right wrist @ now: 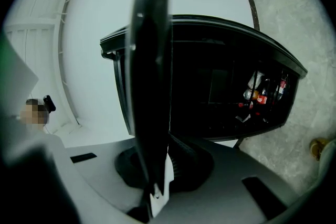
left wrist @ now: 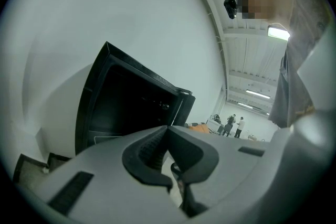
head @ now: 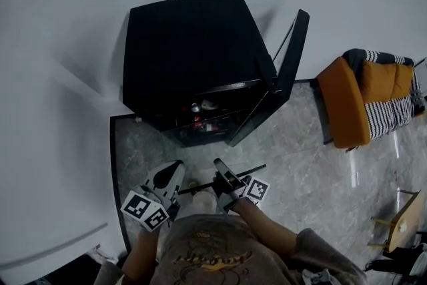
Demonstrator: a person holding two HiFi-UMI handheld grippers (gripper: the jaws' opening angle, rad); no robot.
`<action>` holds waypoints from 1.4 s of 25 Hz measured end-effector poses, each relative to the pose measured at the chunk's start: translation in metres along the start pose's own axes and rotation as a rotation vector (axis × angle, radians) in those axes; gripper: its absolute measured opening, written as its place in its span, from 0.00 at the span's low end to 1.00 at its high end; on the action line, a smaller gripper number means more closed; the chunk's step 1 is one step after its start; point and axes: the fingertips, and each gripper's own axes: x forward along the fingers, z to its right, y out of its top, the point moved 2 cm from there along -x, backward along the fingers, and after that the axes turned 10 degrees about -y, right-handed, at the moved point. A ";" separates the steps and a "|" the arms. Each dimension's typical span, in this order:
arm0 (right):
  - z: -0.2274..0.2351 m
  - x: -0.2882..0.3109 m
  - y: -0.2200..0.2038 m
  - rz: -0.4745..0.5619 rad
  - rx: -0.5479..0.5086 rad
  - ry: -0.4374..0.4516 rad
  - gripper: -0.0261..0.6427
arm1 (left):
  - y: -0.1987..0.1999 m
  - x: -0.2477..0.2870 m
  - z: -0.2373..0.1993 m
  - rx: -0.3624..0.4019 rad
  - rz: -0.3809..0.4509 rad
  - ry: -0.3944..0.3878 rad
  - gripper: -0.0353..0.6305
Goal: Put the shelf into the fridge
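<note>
Right gripper (right wrist: 163, 149) is clamped on the shelf (right wrist: 152, 86), held edge-on and low in front of the open fridge (head: 187, 50). Left gripper (left wrist: 168, 131) has its jaws together with nothing seen between them. To do the step well, the shelf likely needs turning flat and lining up past the door (head: 293, 50), above the bottles (right wrist: 262, 92). Fridge rails are lost in the dark interior, and shelf type is unclear.

- Left hand-held gripper (head: 172, 171) sits low in front of the torso, jaws pressed together with nothing between the pads.
- Right hand-held gripper (head: 222, 170) is just beside it, jaws clamped on the edge of the dark shelf (right wrist: 149, 76).
- Left forearm (head: 140, 250) and right forearm (head: 267, 223) are bare and angle forward and inward.
</note>
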 end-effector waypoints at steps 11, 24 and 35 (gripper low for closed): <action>0.037 0.025 -0.007 0.002 0.000 -0.007 0.08 | -0.022 -0.009 -0.016 -0.005 -0.053 -0.007 0.06; 0.073 0.043 -0.004 0.006 0.019 -0.011 0.08 | -0.045 -0.010 -0.030 -0.041 -0.075 -0.006 0.06; 0.085 0.039 0.003 0.033 0.035 0.000 0.08 | -0.055 -0.007 -0.035 -0.057 -0.088 -0.011 0.06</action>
